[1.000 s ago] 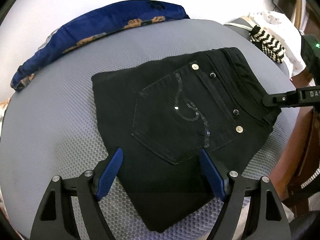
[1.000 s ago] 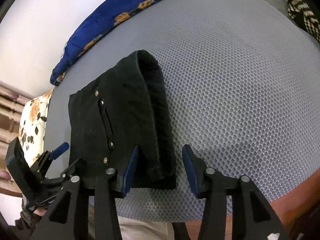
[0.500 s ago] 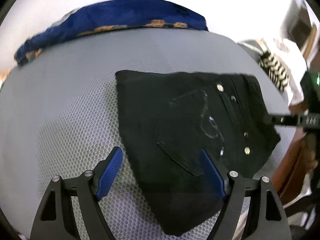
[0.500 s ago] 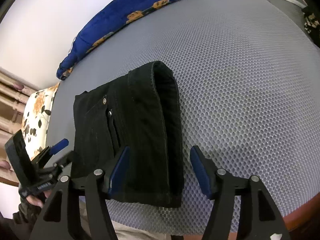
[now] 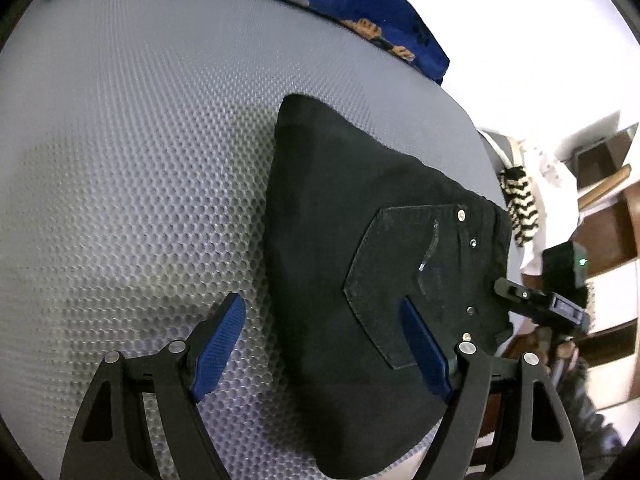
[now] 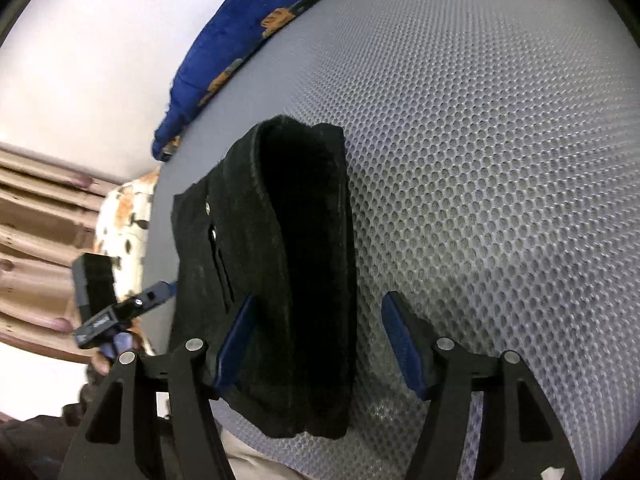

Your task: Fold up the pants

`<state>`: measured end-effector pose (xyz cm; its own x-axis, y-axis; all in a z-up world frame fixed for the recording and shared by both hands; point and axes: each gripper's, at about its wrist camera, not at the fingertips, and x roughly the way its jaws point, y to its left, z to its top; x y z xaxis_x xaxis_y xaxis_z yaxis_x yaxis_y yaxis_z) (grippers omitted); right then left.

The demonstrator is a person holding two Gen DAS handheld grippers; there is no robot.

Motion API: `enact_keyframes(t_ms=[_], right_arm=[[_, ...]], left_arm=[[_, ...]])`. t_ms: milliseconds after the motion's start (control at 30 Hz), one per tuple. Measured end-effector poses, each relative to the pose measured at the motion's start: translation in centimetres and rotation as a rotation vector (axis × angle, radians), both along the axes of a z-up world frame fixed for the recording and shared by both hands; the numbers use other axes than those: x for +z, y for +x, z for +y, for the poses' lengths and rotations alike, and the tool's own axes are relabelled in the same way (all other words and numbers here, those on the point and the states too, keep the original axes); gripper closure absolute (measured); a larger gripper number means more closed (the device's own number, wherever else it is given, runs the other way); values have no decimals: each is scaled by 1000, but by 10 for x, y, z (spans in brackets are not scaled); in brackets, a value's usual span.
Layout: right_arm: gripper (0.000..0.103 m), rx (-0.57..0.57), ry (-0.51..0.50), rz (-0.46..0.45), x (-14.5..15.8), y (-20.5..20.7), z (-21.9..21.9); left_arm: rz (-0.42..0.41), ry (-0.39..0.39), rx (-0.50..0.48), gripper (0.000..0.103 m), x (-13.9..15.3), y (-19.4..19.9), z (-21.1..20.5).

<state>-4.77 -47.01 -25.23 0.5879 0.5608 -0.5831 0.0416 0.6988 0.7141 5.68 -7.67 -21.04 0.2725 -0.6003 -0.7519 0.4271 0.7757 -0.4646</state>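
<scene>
Folded black denim pants lie on the grey honeycomb-mesh bed surface, near its front edge, back pocket up. My left tool is spread, nothing pinched; the bundle's left edge runs away between its pads. My right tool is likewise spread and empty, straddling the waistband end, whose long edge points straight ahead of it. Judgement: the right tool is nearer a graspable edge; any further fold would turn on that thick waistband side. A blue patterned blanket lies beyond.
</scene>
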Motion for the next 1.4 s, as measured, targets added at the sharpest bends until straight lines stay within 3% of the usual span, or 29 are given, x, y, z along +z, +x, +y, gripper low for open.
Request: enact_keyframes(t_ms=[133,333,433,533,733,800,867,933,1000,1400], right_arm=[[42,24,45,-14,-3,4,-12],[43,112,14,1,-2,5,-20],[43,140,46,-9,-4,9,-20],[55,184,87,-6,-10,20,-12],[66,188,167,-38,-15,37,-10],[69,164,168,-45,-17,35,-11],[70,137,160,-47,-14,33,-6],[71,100,153,-44,-13,29,-1],[71,71,142,-41,-12,25,2],[74,-24,39,-10,5,24,19]], left_arm=[[27,-29,-7,24,-5,3,2],[63,-61,-50,24,-6,6,-5],[66,-84,-83,26,-8,9,-13],[58,-94,-96,27,-8,8,-19],[53,-141,-105,28,-10,16,-28],[28,-123,-91,33,-7,21,-33],[0,-80,-76,44,-7,20,-34],[-25,-25,-64,62,-7,19,-34],[-23,-12,-54,67,-7,20,-28],[-123,141,-32,75,4,9,-55]])
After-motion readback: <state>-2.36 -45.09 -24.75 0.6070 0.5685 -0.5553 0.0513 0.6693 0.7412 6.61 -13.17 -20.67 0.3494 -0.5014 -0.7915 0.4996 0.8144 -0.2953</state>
